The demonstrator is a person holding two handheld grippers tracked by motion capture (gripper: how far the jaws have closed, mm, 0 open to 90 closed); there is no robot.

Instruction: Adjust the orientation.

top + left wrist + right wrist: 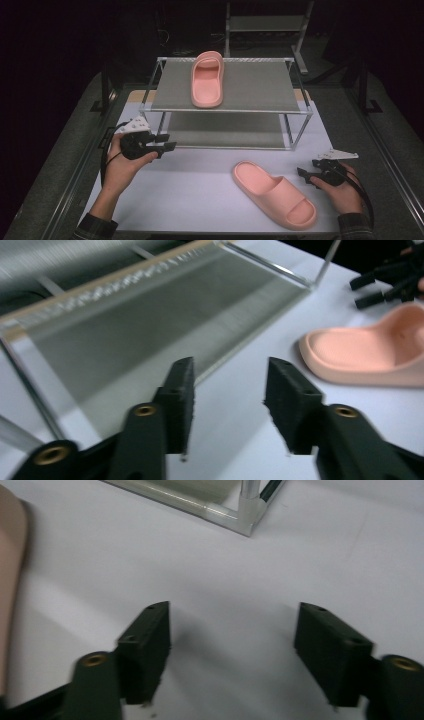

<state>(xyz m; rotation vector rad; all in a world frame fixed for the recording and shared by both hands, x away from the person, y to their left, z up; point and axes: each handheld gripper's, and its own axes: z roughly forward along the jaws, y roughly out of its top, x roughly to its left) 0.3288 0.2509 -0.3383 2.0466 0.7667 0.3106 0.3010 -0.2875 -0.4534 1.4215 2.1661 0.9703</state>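
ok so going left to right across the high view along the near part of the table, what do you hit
left gripper → slipper on the table → right gripper

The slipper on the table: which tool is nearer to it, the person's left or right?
Right. The right tool sits just beside the slipper, at its right. The left tool is farther off, up and left by the rack.

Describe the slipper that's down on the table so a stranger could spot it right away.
Start at the two-tier metal rack on the white table. In front of it, near the right gripper, lies a pink slipper. Its twin sits on the rack's top shelf; this one lies on the tabletop.
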